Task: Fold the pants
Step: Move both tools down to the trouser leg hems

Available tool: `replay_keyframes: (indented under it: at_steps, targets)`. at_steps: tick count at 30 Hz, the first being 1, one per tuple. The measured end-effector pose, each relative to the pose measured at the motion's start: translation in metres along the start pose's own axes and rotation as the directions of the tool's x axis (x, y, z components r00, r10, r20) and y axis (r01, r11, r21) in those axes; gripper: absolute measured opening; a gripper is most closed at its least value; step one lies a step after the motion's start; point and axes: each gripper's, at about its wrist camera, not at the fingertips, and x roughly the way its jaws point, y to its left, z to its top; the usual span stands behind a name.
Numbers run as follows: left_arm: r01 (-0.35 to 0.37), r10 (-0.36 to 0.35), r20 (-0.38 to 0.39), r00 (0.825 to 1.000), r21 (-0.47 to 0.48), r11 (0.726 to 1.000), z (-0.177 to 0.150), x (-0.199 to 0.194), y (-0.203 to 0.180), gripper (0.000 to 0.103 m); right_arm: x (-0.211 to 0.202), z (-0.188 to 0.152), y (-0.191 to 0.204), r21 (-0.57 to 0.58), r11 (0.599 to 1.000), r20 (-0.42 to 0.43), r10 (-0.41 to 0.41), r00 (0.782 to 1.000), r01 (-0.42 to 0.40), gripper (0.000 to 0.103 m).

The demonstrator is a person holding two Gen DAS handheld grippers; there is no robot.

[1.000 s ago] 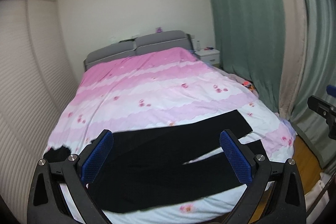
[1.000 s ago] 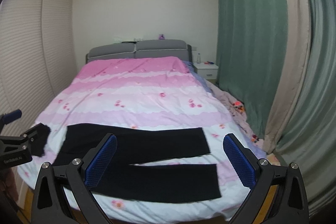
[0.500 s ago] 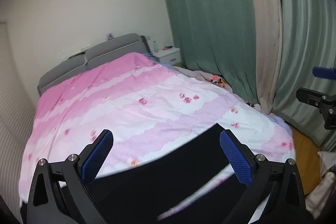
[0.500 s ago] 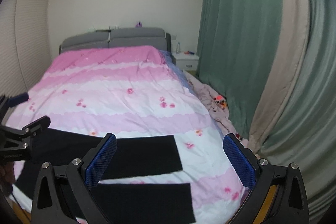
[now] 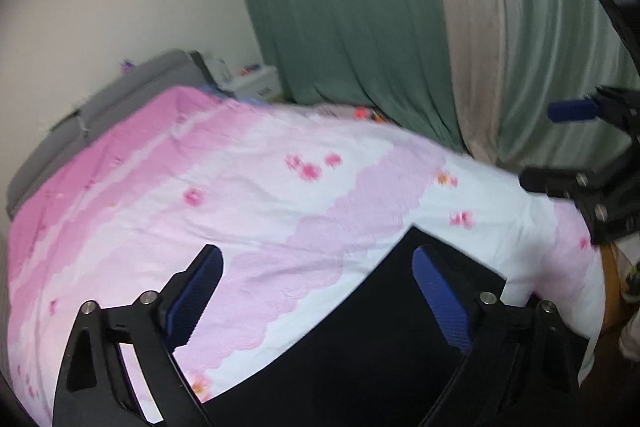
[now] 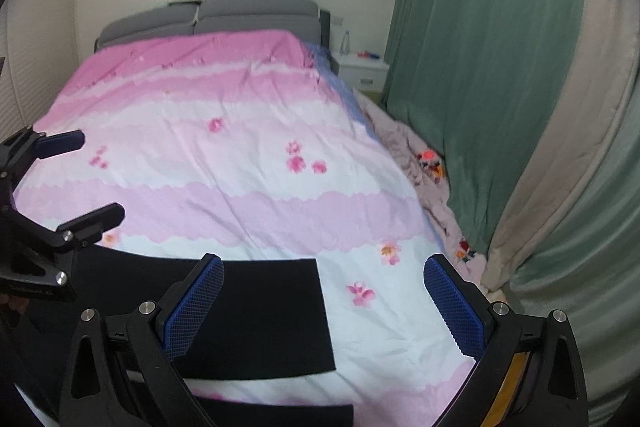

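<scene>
Black pants [image 6: 272,311] lie flat across the foot of the bed, legs pointing right; the far leg's cuff ends between my right gripper's fingers, and the near leg [image 6: 280,415] shows at the bottom edge. In the left wrist view the pants [image 5: 380,347] fill the lower middle. My left gripper [image 5: 316,287] is open and empty, just above the far leg. It also shows in the right wrist view [image 6: 68,179]. My right gripper [image 6: 324,291] is open and empty above the leg ends. It shows at the right of the left wrist view [image 5: 560,147].
The bed has a pink and white floral duvet [image 6: 224,155] and a grey headboard [image 6: 224,15]. A white nightstand [image 6: 362,67] stands at the back right. Green and beige curtains [image 6: 500,67] hang along the right side. A rumpled blanket [image 6: 424,167] lies beside the bed.
Both grippers have moved right and closer to the bed, toward the leg ends of the pants. The left one has tilted. Both stay open and the pants have not moved.
</scene>
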Motion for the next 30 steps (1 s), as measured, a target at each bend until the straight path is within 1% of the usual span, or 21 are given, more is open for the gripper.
replay_keyframes:
  at_steps: [3, 5, 7, 10, 11, 12, 13, 14, 15, 17, 18, 19, 20, 21, 22, 23, 24, 25, 27, 28, 30]
  targets:
    - [0.035, -0.035, -0.053, 0.998, -0.007, 0.999, -0.015, 0.035, 0.009, 0.092, 0.043, -0.003, -0.006, 0.012, 0.999, -0.072, 0.035, 0.997, -0.034, 0.087]
    - [0.069, -0.069, -0.085, 0.994, -0.003, 0.998, -0.025, 0.054, 0.013, 0.092, 0.064, -0.004, -0.009, 0.012, 0.998, -0.103, 0.064, 0.993, -0.064, 0.084]
    - [0.093, -0.091, -0.108, 0.99, 0.013, 0.996, -0.03, 0.069, 0.015, 0.091, 0.086, -0.004, -0.01, -0.011, 0.996, -0.132, 0.091, 0.987, -0.093, 0.084]
    - [0.154, -0.148, -0.163, 0.975, 0.022, 0.988, -0.037, 0.093, 0.02, 0.085, 0.117, -0.001, -0.01, -0.048, 0.985, -0.182, 0.154, 0.971, -0.165, 0.084]
    - [0.17, -0.164, -0.183, 0.969, 0.02, 0.985, -0.039, 0.101, 0.022, 0.082, 0.129, 0.001, -0.009, -0.059, 0.977, -0.204, 0.187, 0.961, -0.203, 0.083]
    - [0.19, -0.183, -0.206, 0.961, 0.014, 0.982, -0.041, 0.108, 0.023, 0.082, 0.14, 0.004, -0.007, -0.078, 0.971, -0.222, 0.205, 0.953, -0.227, 0.08]
    - [0.205, -0.197, -0.227, 0.954, 0.009, 0.979, -0.043, 0.116, 0.024, 0.08, 0.151, 0.008, -0.002, -0.105, 0.963, -0.242, 0.216, 0.946, -0.247, 0.08]
    - [0.221, -0.214, -0.252, 0.944, 0.001, 0.975, -0.045, 0.123, 0.025, 0.077, 0.16, 0.01, 0.002, -0.129, 0.956, -0.258, 0.226, 0.94, -0.265, 0.079]
    - [0.24, -0.233, -0.277, 0.932, -0.009, 0.971, -0.047, 0.13, 0.026, 0.074, 0.171, 0.012, 0.008, -0.162, 0.942, -0.284, 0.24, 0.928, -0.293, 0.079]
    - [0.272, -0.264, -0.321, 0.909, -0.022, 0.962, -0.049, 0.141, 0.028, 0.073, 0.19, 0.015, 0.02, -0.218, 0.914, -0.34, 0.258, 0.904, -0.343, 0.079]
    - [0.296, -0.286, -0.355, 0.89, -0.028, 0.955, -0.051, 0.148, 0.028, 0.072, 0.199, 0.016, 0.027, -0.255, 0.889, -0.375, 0.271, 0.887, -0.38, 0.079]
    - [0.311, -0.299, -0.373, 0.878, -0.028, 0.95, -0.052, 0.152, 0.029, 0.071, 0.205, 0.016, 0.032, -0.283, 0.872, -0.394, 0.275, 0.877, -0.4, 0.078]
    - [0.329, -0.312, -0.395, 0.864, -0.027, 0.944, -0.053, 0.157, 0.03, 0.07, 0.212, 0.017, 0.039, -0.324, 0.843, -0.425, 0.276, 0.862, -0.43, 0.078]
    - [0.349, -0.328, -0.422, 0.845, -0.029, 0.937, -0.055, 0.162, 0.031, 0.068, 0.218, 0.017, 0.045, -0.355, 0.816, -0.45, 0.279, 0.848, -0.457, 0.078]
    - [0.363, -0.339, -0.441, 0.831, -0.033, 0.931, -0.056, 0.167, 0.033, 0.067, 0.223, 0.017, 0.049, -0.374, 0.794, -0.473, 0.282, 0.835, -0.48, 0.078]
    - [0.379, -0.353, -0.465, 0.812, -0.041, 0.924, -0.058, 0.173, 0.035, 0.063, 0.23, 0.018, 0.054, -0.393, 0.769, -0.499, 0.283, 0.819, -0.505, 0.078]
    - [0.388, -0.361, -0.482, 0.798, -0.047, 0.92, -0.06, 0.178, 0.038, 0.061, 0.237, 0.018, 0.058, -0.41, 0.741, -0.529, 0.283, 0.8, -0.532, 0.078]
    - [0.402, -0.372, -0.509, 0.776, -0.055, 0.914, -0.062, 0.185, 0.041, 0.061, 0.241, 0.019, 0.062, -0.422, 0.723, -0.546, 0.279, 0.79, -0.547, 0.078]
    - [0.418, -0.379, -0.537, 0.753, -0.054, 0.907, -0.064, 0.194, 0.045, 0.061, 0.254, 0.018, 0.069, -0.463, 0.672, -0.595, 0.248, 0.765, -0.578, 0.078]
    - [0.425, -0.381, -0.543, 0.748, -0.049, 0.904, -0.064, 0.197, 0.047, 0.061, 0.258, 0.018, 0.072, -0.472, 0.655, -0.611, 0.239, 0.755, -0.59, 0.078]
    - [0.45, -0.394, -0.567, 0.723, -0.045, 0.892, -0.064, 0.203, 0.049, 0.061, 0.265, 0.016, 0.079, -0.5, 0.598, -0.651, 0.218, 0.727, -0.627, 0.078]
